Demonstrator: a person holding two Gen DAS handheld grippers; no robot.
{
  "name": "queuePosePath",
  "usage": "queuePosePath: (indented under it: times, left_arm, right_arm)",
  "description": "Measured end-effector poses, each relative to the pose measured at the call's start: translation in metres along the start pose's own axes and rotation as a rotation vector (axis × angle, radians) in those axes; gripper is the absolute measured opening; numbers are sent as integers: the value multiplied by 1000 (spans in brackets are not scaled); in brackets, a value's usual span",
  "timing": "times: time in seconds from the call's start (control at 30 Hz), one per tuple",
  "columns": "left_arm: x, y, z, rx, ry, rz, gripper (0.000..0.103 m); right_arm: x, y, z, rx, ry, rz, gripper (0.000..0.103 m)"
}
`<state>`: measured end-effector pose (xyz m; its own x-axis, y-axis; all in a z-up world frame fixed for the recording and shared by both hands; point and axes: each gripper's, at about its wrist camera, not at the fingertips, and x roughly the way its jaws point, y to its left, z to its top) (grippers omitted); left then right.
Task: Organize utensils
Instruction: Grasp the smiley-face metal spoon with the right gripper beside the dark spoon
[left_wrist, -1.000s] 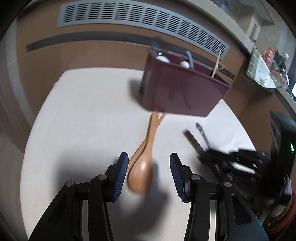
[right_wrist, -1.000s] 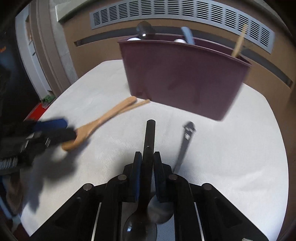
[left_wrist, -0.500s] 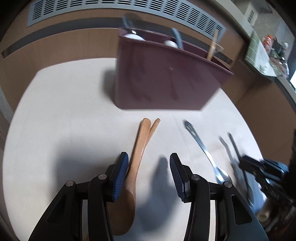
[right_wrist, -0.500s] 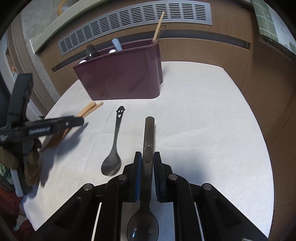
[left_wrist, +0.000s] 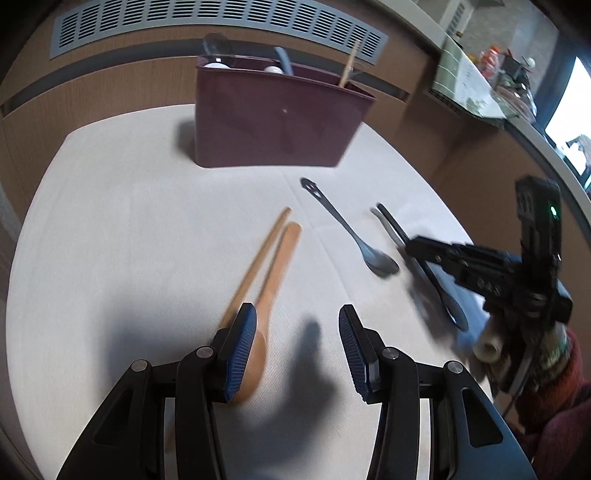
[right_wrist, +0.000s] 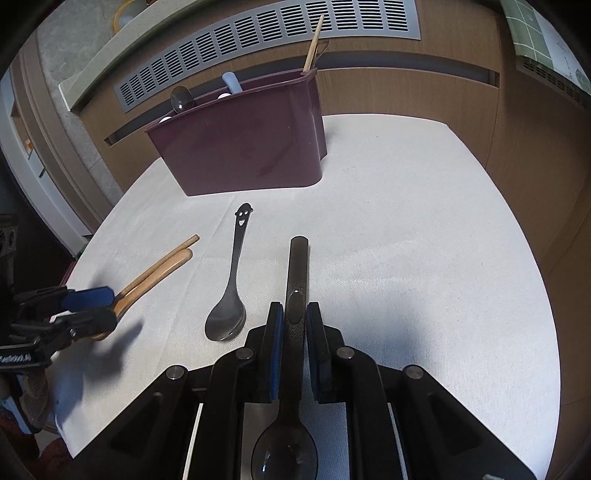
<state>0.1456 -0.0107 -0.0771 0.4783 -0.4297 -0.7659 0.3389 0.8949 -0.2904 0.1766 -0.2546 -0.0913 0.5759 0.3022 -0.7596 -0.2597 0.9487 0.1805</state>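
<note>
Left wrist view: the left claw (left_wrist: 297, 345) hangs wide open over the white tabletop (left_wrist: 129, 240), gripping nothing. A wooden spoon (left_wrist: 271, 291) lies with its bowl just beside the left pad (left_wrist: 242, 350), and a single wooden chopstick (left_wrist: 258, 258) lies alongside it. Farther back stands the maroon utensil holder (left_wrist: 277, 125), with spoons and a chopstick sticking out of it. To the right a dark metal spoon (left_wrist: 347, 230) lies flat, and beyond it the right claw (left_wrist: 421, 245) holds a black spoon (left_wrist: 441, 291).

Right wrist view: the right claw (right_wrist: 293, 332) is closed on the black spoon's (right_wrist: 297, 280) handle, bowl toward the camera. The smiley-handled metal spoon (right_wrist: 232, 280) lies just left of it. The left claw (right_wrist: 99, 306) hovers at the wooden spoon (right_wrist: 155, 277).
</note>
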Motion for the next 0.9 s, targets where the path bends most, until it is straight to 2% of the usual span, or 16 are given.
queuePosePath:
  times: [0.3,0.6,0.77,0.9]
  left_arm:
    - [20,-4,10,47,7,97,48]
    - [30,-9,11,40,45,34,48]
    - [34,-14,15,70,72,60,48]
    - [43,-18,24,115,87,105,47]
  right_arm:
    - [-1,2,-4,-15,9,-4,12]
    - [1,9,-3,-75,35,-47,13]
    - [8,16,3,-130,48,-73,18]
    - [8,16,6,-106,51,-73,20]
